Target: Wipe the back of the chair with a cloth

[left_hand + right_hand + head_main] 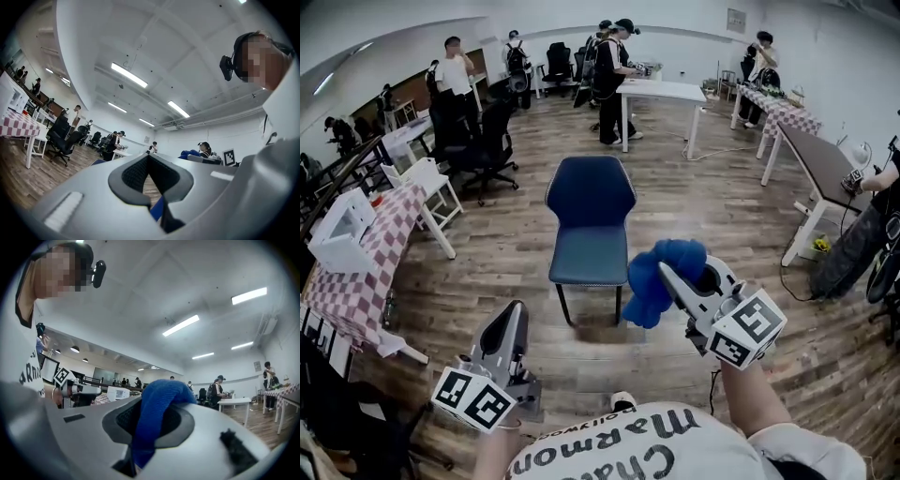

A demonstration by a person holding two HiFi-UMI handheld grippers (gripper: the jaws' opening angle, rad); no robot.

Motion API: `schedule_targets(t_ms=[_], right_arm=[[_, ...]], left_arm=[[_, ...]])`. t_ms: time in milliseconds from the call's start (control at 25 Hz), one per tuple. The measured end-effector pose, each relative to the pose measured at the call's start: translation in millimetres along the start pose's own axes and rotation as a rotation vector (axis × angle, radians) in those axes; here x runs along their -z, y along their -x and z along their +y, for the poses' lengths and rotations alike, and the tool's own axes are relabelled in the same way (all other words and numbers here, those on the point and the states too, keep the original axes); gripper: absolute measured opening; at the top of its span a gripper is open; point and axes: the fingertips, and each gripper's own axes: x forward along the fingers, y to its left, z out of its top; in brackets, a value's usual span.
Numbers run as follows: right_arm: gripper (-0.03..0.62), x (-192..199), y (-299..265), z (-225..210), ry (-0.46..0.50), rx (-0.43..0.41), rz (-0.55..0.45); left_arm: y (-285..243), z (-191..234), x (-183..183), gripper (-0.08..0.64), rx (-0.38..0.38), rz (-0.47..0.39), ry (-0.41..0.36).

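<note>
R gripper (673, 278) jaws clamp the cloth (647, 292), short of the chair (589, 217); L gripper (512, 323) jaws together, empty. Cloth hangs bunched, so it may slip out while you're rubbing the backrest.

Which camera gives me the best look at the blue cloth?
The head view: the whole blue cloth shows, bunched at the right gripper. The right gripper view shows only a strip clamped between its jaws; the left gripper view only a small distant blue patch.
</note>
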Motion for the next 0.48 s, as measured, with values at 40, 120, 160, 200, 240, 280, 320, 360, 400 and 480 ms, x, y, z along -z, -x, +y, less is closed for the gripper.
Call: schedule_targets(t_ms=[40,120,160,200,240,280,320,360,400,480], right_arm=[[0.064,2,-8,-9,-0.007,-0.011,-0.002],[0.064,9,-22,-27,0.001,-0.023,0.007],[0.064,13,-29,-37,0.01,-0.022,0.012],[0.064,16,-36,-46,0.015,-0.02,0.014],[0.064,19,-42,-55,0.016,-0.019,0.014],[0.064,21,-48,-64,0.013,-0.02,0.011],[0.064,23,-53,-71,0.01,-0.022,0.008],[0.064,25,-57,-78,0.009,-0.025,0.005],[0.064,27,-62,-84,0.011,-0.026,0.005],[0.064,31,-69,-96,0.017,-0.027,0.008]], left_arm=[[-12,6,2,0.008,-0.002,-0.002,0.011],[-34,17,7,0.008,-0.008,-0.004,0.027],[-44,23,8,0.008,-0.012,-0.005,0.03],[-54,27,10,0.008,-0.018,-0.006,0.032],[-64,32,11,0.008,-0.023,-0.007,0.034],[-73,36,12,0.008,-0.027,-0.008,0.038],[-81,40,13,0.008,-0.028,-0.009,0.041],[-90,43,14,0.008,-0.03,-0.008,0.042],[-98,46,14,0.008,-0.032,-0.007,0.041],[-112,51,15,0.009,-0.044,-0.009,0.037]])
